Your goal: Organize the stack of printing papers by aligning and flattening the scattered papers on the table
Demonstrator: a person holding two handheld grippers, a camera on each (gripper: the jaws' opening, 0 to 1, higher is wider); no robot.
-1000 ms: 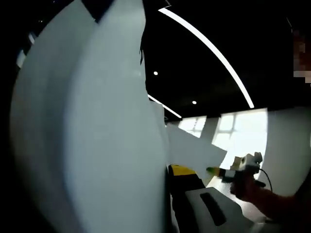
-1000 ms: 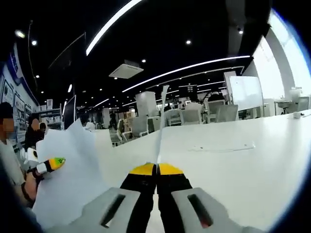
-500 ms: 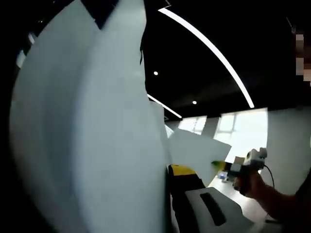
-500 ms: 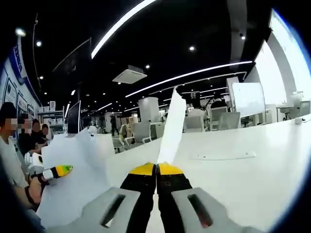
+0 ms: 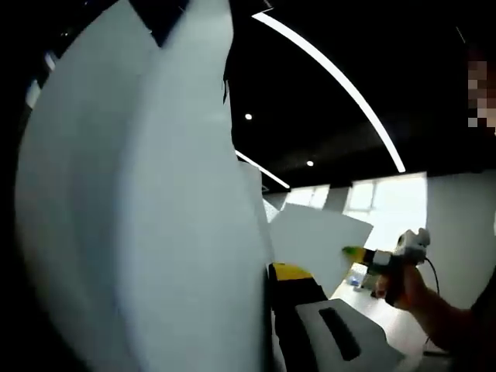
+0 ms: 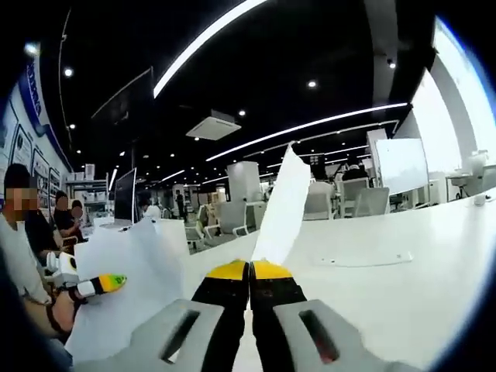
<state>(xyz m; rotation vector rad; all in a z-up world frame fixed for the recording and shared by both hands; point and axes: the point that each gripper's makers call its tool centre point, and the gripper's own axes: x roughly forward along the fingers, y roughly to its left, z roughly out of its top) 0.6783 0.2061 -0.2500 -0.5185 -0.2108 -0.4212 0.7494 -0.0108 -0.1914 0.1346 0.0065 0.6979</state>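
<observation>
1. White table [image 6: 403, 287] stretches from 3 to 6 o'clock in the right gripper view; one flat sheet [image 6: 363, 258] lies on it at about 3 o'clock, not yet gathered.
2. Papers [image 5: 155, 217] fill the 9 o'clock half of the left gripper view, curved and fanned, lifted off the table. The left gripper [image 5: 291, 273] seems clamped on them, though one finger is hidden behind the paper.
3. Right gripper [image 6: 249, 270] has its fingers pressed shut on a single upright sheet [image 6: 280, 205] rising toward 12 o'clock.
4. Judged from this, the task is at an early-to-middle stage: papers are collected in the air, but aligning, stacking and flattening on the table remain.
</observation>
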